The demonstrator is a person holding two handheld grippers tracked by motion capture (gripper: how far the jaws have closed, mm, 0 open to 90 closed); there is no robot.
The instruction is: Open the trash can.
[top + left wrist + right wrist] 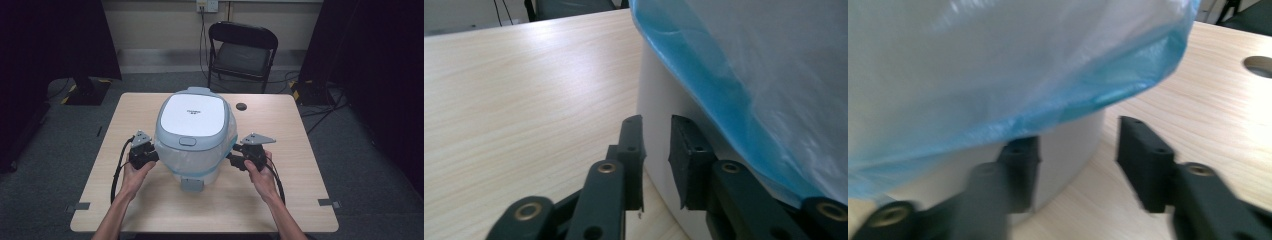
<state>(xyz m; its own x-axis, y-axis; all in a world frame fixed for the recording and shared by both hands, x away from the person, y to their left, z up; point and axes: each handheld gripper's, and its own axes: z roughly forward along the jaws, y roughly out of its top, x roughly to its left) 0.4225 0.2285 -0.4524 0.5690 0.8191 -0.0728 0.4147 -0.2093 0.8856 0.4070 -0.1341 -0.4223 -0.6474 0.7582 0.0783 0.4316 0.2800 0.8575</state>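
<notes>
Centrally on the wooden table (280, 200), a white pedal bin (195, 135) with its lid closed is seen from the high view, flanked by 2 hand-held grippers. The left gripper (150, 156) is held against its left side, the right gripper (235, 159) against its right. A blue bin liner (704, 65) hanging over the rim is revealed in the gripper views. The left gripper's jaws are parted narrowly beside the bin's white wall; the right gripper (1078, 150) is spread wider, nothing being pinched. A folding chair (242, 52) is seen beyond the table.
</notes>
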